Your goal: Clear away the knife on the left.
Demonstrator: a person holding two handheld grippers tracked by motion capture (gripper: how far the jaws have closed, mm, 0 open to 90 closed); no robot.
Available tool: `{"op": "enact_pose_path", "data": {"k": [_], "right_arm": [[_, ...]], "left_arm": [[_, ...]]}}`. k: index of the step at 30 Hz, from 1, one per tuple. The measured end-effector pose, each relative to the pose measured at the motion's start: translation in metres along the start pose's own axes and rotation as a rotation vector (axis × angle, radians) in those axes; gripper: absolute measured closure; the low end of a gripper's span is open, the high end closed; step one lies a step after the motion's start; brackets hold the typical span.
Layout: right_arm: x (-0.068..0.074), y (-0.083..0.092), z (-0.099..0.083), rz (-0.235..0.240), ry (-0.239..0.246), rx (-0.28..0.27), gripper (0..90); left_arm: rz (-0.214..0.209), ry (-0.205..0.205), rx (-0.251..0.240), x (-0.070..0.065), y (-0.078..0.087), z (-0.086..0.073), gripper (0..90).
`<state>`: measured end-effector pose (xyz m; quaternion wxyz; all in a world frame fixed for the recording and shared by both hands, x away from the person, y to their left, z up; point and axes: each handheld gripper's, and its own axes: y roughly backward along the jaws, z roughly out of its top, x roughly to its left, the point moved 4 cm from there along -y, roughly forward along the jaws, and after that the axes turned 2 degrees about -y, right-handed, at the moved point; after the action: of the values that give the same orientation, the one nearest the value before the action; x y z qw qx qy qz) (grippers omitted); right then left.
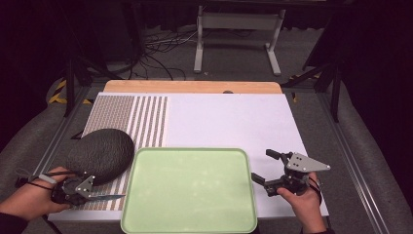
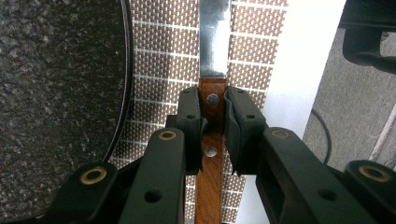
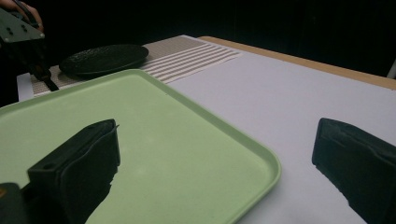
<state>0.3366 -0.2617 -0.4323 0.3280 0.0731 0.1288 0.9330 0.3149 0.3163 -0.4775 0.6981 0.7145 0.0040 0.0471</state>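
Observation:
A knife with a brown riveted wooden handle [image 2: 208, 186] and a steel blade [image 2: 214, 42] lies on the striped placemat [image 2: 159, 70], beside a dark speckled plate [image 2: 56, 93]. My left gripper [image 2: 213, 109] is shut on the handle just behind the blade, with both pads against the wood. In the high view the left gripper [image 1: 95, 196] sits at the table's near left corner, and the knife [image 1: 111, 197] points right toward the green tray [image 1: 190, 187]. My right gripper [image 1: 262, 164] is open by the tray's right edge, with nothing between its fingers.
The dark plate [image 1: 101, 155] rests on the brown striped placemat [image 1: 126, 117], left of the tray. A white board [image 1: 229, 122] covers the table behind and right of the tray. The tray's rim [image 3: 261, 154] runs between the right gripper's jaws.

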Motion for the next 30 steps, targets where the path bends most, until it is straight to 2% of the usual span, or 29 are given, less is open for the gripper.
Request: {"op": "enact_pose_path", "data": {"k": [4,9,13,20,22,26,27,28,29,30], "right_arm": [[0.0,0.0,0.0,0.0,-0.001,0.0,1.6],[0.0,0.0,0.0,0.0,0.001,0.002,1.6],[0.0,0.0,0.0,0.003,-0.003,-0.001,1.5],[0.0,0.0,0.0,0.001,0.0,0.002,1.6],[-0.001,0.0,0.0,-0.001,0.002,0.002,1.5],[-0.001,0.0,0.0,-0.003,0.002,0.004,1.5],[-0.001,0.0,0.0,-0.003,0.002,0.004,1.5],[-0.001,0.001,0.0,-0.003,0.005,0.007,1.5],[-0.001,0.001,0.0,-0.004,0.005,0.007,1.6],[-0.001,0.001,0.0,-0.004,0.004,0.005,1.5]], "left_arm": [[0.007,0.003,0.019,0.0,0.001,-0.002,77.6],[0.003,0.02,0.008,-0.002,0.006,-0.005,77.7],[0.013,0.053,-0.04,-0.003,0.019,-0.008,77.6],[-0.01,0.17,-0.126,-0.004,0.04,-0.006,77.7],[-0.03,0.219,-0.152,-0.005,0.045,-0.004,77.7],[-0.056,0.316,-0.179,-0.003,0.05,-0.001,77.7],[-0.056,0.316,-0.179,-0.003,0.05,-0.001,77.7],[-0.06,0.333,-0.183,-0.003,0.052,0.0,77.7],[-0.068,0.371,-0.193,-0.004,0.055,0.003,77.6],[-0.082,0.387,-0.205,-0.004,0.056,0.005,77.6]]}}
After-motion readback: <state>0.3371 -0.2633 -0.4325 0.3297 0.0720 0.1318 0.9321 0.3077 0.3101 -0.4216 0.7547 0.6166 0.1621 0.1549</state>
